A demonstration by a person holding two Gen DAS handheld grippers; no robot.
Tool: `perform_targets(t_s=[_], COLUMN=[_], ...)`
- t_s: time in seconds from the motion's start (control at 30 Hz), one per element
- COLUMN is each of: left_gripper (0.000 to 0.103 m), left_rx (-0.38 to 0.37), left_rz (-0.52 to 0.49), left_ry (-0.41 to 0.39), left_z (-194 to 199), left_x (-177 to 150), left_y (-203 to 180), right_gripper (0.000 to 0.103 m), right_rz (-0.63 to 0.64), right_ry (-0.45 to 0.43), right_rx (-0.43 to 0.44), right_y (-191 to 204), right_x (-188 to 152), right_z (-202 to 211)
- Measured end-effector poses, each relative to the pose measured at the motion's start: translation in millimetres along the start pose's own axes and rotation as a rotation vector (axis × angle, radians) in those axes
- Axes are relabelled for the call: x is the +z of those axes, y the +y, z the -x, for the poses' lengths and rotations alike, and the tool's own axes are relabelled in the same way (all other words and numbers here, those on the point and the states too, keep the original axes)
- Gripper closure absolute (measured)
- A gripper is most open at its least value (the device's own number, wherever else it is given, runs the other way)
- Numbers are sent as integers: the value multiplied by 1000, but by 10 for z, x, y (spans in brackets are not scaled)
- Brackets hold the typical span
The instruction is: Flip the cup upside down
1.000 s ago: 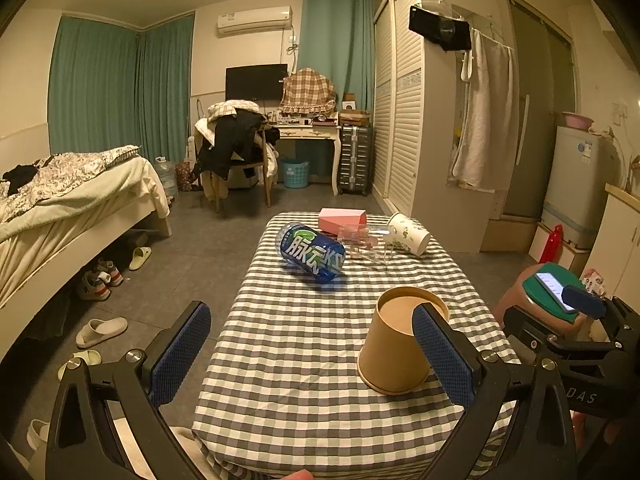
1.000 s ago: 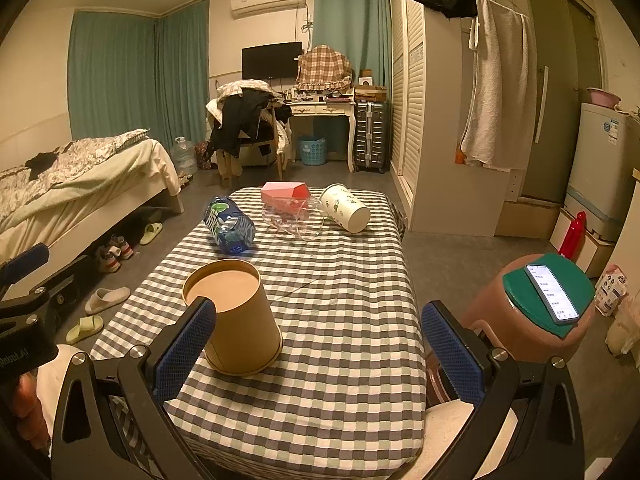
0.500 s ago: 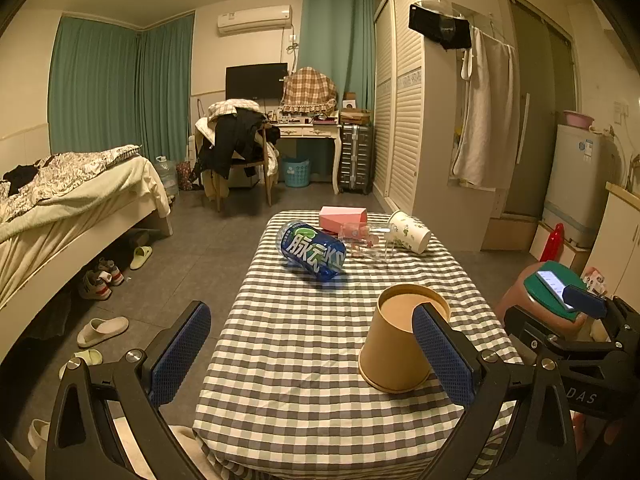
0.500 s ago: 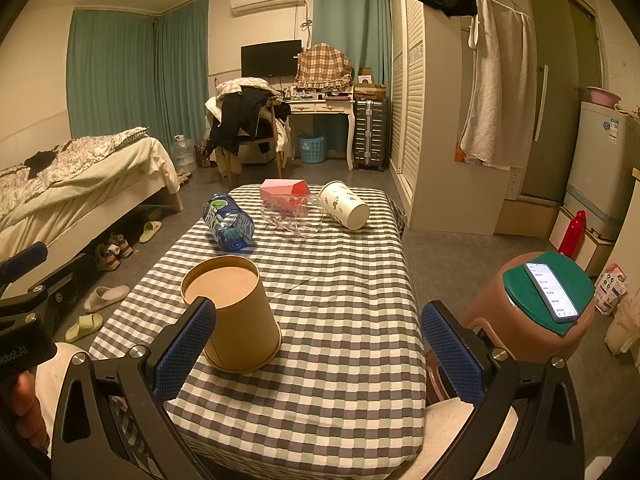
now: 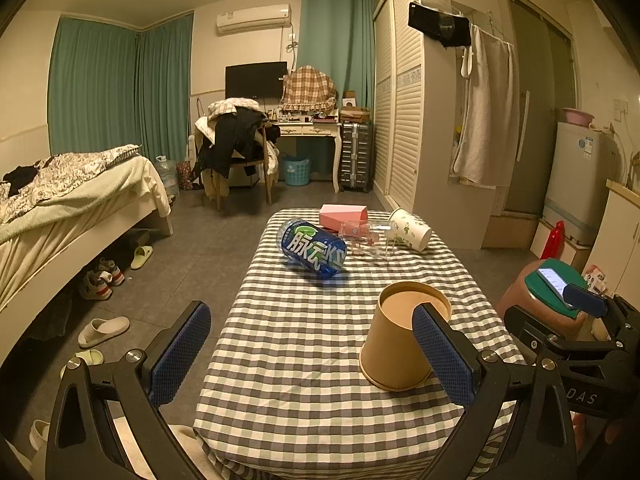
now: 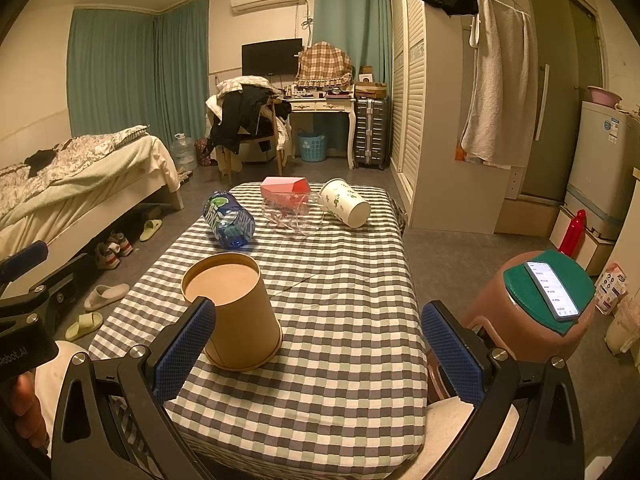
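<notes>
A tan paper cup (image 5: 394, 344) stands upside down on the checked tablecloth (image 5: 304, 340), wide rim down, flat base up. It also shows in the right wrist view (image 6: 236, 320). My left gripper (image 5: 312, 354) is open and empty, held near the table's front edge, its right finger in front of the cup. My right gripper (image 6: 316, 354) is open and empty, its left finger in front of the cup. Neither gripper touches the cup.
At the table's far end lie a blue bottle (image 5: 312, 248) on its side, a pink box (image 5: 342, 216), a clear glass (image 5: 366, 236) and a white printed paper cup (image 5: 412, 234) on its side. A brown stool with a phone (image 6: 550, 290) stands at the right.
Both grippers have shifted very slightly; the tan cup has stayed where it stands. Nothing was taken hold of or let go.
</notes>
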State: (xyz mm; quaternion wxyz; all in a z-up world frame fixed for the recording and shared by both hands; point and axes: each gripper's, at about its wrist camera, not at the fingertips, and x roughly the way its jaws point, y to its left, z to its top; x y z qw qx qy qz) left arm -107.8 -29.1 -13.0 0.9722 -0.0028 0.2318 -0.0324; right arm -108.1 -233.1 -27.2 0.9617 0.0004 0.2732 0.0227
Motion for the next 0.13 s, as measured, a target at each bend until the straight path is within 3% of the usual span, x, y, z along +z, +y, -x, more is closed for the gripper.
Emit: perform_targets(t_s=[0.13], left_gripper=[0], left_rx=[1], left_rz=[-11], left_ry=[-3], left_z=[1], left_x=[-9], left_y=[-4], right_gripper=[0], right_rz=[-2], right_ry=[3], right_rx=[1], right_y=[5], right_x=[-2], right_z=[-4])
